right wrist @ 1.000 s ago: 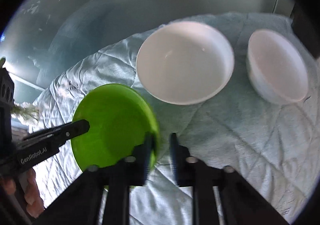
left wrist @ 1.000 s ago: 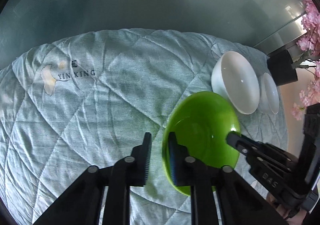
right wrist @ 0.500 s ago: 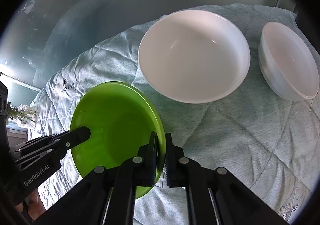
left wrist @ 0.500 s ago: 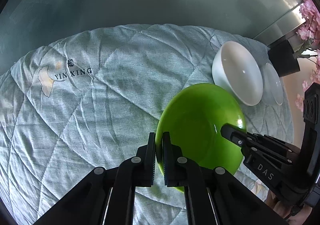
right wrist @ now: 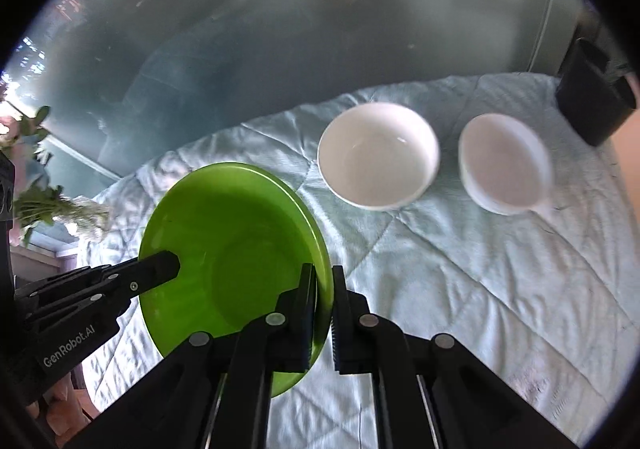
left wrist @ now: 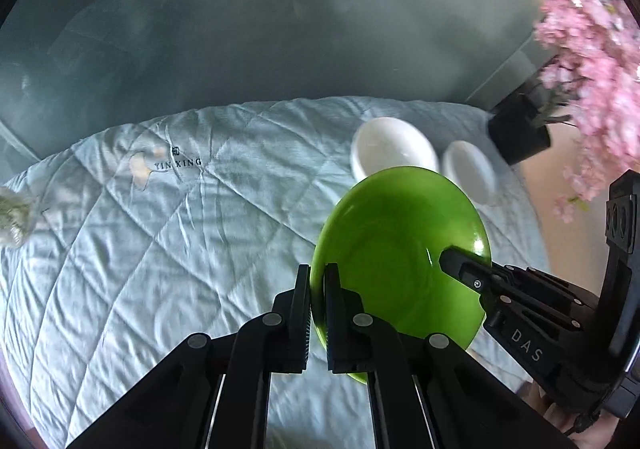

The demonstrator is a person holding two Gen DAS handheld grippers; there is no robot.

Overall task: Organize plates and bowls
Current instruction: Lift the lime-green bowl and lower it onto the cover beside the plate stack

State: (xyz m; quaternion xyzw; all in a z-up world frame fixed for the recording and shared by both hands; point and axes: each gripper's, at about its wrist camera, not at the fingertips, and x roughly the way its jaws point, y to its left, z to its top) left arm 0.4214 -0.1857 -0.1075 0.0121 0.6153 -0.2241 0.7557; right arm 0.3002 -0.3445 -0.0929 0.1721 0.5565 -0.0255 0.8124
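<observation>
A green plate (left wrist: 394, 249) is held in the air above the quilted cloth. My left gripper (left wrist: 317, 289) is shut on its left rim. My right gripper (right wrist: 323, 291) is shut on its right rim, and the plate also shows in the right wrist view (right wrist: 232, 249). The right gripper shows at the right of the left wrist view (left wrist: 452, 261), and the left gripper at the left of the right wrist view (right wrist: 168, 267). A large white bowl (right wrist: 378, 155) and a smaller white bowl (right wrist: 504, 165) stand side by side on the cloth beyond the plate.
A pale blue quilted cloth (left wrist: 160, 233) covers the table. A black pot (left wrist: 520, 133) with pink blossoms (left wrist: 592, 61) stands at the far right, behind the bowls. Green-leaved flowers (right wrist: 48, 205) lie at the left edge. A glass wall runs behind the table.
Both grippers closed on the green plate's rim and lifted it off the cloth. The white bowls now look farther away.
</observation>
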